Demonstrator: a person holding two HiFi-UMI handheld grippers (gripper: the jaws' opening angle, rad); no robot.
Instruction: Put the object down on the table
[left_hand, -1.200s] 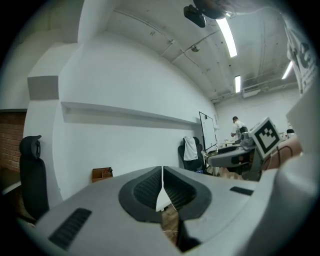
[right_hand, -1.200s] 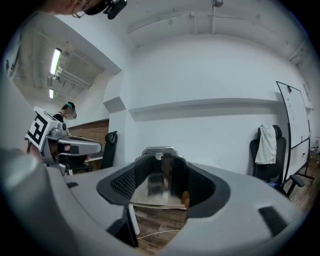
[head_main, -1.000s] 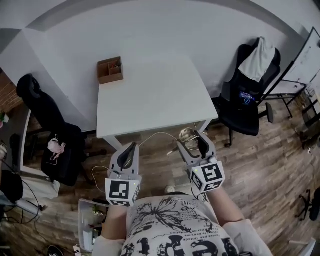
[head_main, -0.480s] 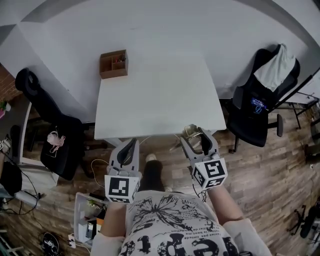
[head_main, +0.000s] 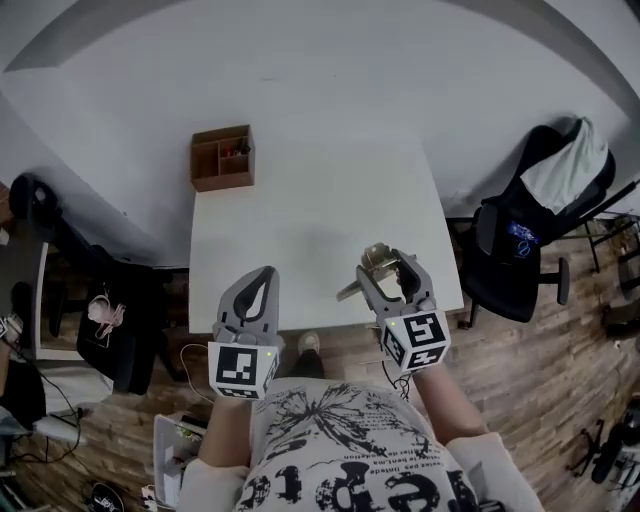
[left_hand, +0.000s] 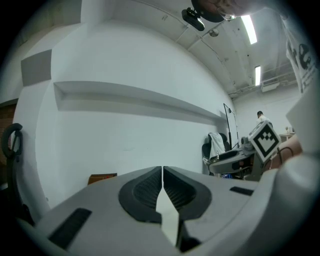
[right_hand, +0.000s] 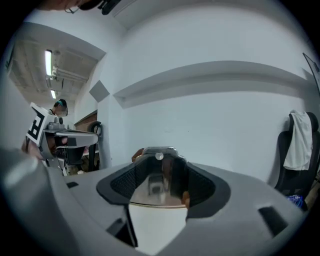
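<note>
**Q:** Head view, status?
**A:** The left gripper (head_main: 262, 275) and right gripper (head_main: 392, 262) are both at the near edge of the white table (head_main: 310, 215). The shiny metal object (head_main: 374, 262) is over the table's near right part. A wooden box (head_main: 222, 157) stands at its far left corner.

**Q:** Left gripper view?
**A:** Jaws pressed together, empty.

**Q:** Right gripper view?
**A:** Jaws clamped on the shiny metal object.

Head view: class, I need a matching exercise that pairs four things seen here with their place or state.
Things:
1. left gripper
2. right gripper
3. wooden box
4. chair on the right

Places or states:
A. draped with a white cloth
B. shut, nothing held
C. on the table, far left corner
D. shut on a shiny metal object

Pairs: 1-B, 2-D, 3-C, 4-A.
</note>
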